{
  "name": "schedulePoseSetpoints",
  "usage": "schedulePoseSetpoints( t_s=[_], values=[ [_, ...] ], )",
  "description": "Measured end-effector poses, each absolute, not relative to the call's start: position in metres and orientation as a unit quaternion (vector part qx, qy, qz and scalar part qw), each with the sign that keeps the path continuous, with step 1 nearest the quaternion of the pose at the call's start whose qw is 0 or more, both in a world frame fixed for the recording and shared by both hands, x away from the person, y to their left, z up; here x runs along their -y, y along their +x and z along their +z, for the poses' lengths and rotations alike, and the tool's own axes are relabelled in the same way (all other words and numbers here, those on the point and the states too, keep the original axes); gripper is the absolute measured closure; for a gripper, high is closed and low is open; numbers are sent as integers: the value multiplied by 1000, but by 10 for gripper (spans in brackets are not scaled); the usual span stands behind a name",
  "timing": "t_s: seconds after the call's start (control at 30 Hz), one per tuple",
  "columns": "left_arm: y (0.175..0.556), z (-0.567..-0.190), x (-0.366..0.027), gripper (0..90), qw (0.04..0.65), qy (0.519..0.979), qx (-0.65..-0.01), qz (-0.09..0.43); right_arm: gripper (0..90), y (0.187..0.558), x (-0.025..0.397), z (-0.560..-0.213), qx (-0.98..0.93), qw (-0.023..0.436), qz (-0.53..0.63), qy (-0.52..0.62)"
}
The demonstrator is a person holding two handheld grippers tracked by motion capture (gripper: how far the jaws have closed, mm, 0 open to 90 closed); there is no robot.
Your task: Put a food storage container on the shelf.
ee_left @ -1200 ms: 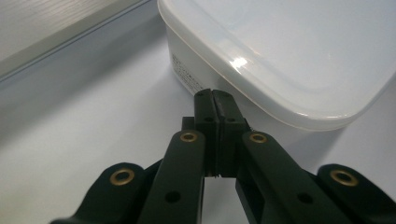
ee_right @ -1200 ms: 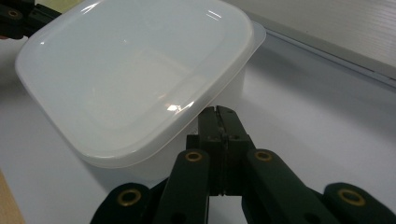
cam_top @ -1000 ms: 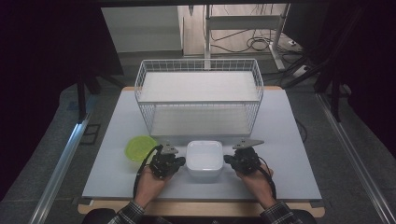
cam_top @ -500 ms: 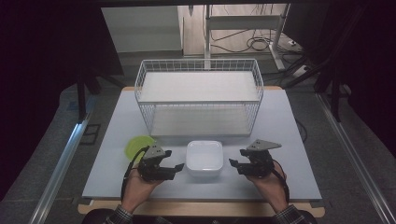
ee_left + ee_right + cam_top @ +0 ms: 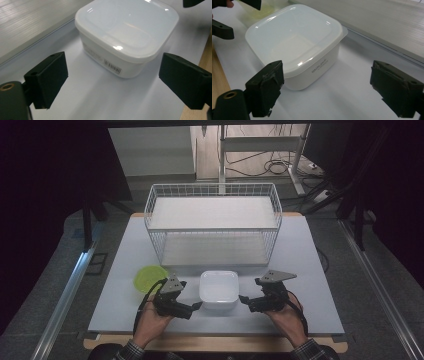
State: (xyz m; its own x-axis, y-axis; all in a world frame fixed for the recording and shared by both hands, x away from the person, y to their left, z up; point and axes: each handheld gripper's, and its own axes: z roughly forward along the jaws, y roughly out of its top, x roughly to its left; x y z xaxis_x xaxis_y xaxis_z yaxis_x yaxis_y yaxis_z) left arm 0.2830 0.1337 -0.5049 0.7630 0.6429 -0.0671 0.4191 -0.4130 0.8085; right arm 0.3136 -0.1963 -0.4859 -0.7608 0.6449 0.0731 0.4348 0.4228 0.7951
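Note:
A white square lidded container (image 5: 218, 290) rests on the white table top near its front edge; it also appears in the left gripper view (image 5: 127, 32) and the right gripper view (image 5: 297, 42). My left gripper (image 5: 196, 307) sits just left of it, open, jaws wide with nothing between them (image 5: 115, 82). My right gripper (image 5: 243, 300) sits just right of the container, open too, its jaws apart over bare table (image 5: 329, 90). Neither gripper touches the container.
A white wire basket (image 5: 213, 227) stands behind the container, across the table's middle. A lime-green bowl (image 5: 149, 277) lies left of the container, behind my left gripper. The table's wooden front edge (image 5: 215, 342) runs just behind my hands.
Both grippers have drawn back from the container's sides, outward and toward the front edge. The container has stayed where it was.

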Motion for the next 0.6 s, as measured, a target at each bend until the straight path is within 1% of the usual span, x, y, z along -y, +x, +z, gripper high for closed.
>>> schedulePoseSetpoints(
  t_s=[0.13, 0.23, 0.37, 0.57, 0.6],
  values=[
    [287, -504, -130, 57, 421, 832, -338, 126, 95, 314, 191, -487, -841, 120, 426, 312],
    [290, -506, -130, 51, 420, 830, -354, 103, 79, 314, 188, -489, -843, 121, 421, 312],
    [293, -505, -126, 37, 417, 833, -351, 94, 40, 315, 184, -489, -845, 120, 418, 310],
    [300, -501, -119, 31, 427, 831, -346, 82, 36, 318, 178, -489, -846, 112, 407, 326],
    [302, -502, -117, 31, 428, 831, -347, 78, 41, 319, 178, -489, -845, 104, 409, 329]
  ],
)
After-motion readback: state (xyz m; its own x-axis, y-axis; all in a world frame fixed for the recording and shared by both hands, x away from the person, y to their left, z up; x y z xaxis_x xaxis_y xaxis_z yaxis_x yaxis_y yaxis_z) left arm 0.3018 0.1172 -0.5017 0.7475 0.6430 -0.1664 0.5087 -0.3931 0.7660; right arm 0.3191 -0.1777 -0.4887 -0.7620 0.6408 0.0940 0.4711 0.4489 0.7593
